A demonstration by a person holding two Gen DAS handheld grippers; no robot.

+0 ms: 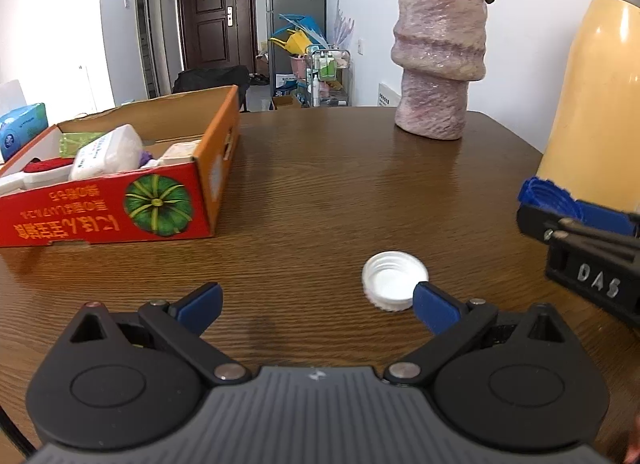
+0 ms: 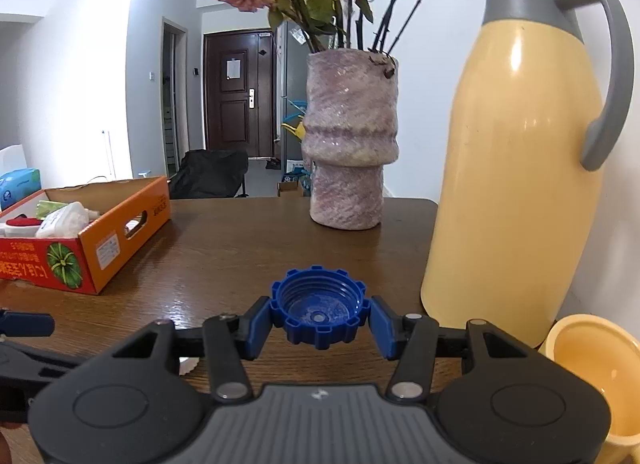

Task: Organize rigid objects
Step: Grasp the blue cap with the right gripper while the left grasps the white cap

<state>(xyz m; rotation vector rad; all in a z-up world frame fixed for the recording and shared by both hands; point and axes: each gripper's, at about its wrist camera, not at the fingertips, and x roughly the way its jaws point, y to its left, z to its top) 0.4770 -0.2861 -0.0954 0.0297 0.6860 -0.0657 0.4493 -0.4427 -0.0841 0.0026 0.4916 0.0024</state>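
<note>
A white screw cap point(image 1: 395, 280) lies open side up on the wooden table point(image 1: 340, 183), just ahead of my left gripper's right finger. My left gripper point(image 1: 316, 302) is open wide and empty, low over the table. My right gripper point(image 2: 319, 314) is shut on a blue ridged cap point(image 2: 319, 306), open side up, held just above the table. The blue cap also shows at the right edge of the left wrist view point(image 1: 548, 193). An orange and red cardboard box point(image 1: 120, 167) with several items inside stands at the left.
A purple stone vase point(image 2: 348, 135) with dried roses stands at the back of the table. A yellow thermos jug point(image 2: 516, 167) stands at the right, with a yellow cup point(image 2: 592, 368) beside it. A tissue pack point(image 1: 24, 125) sits behind the box.
</note>
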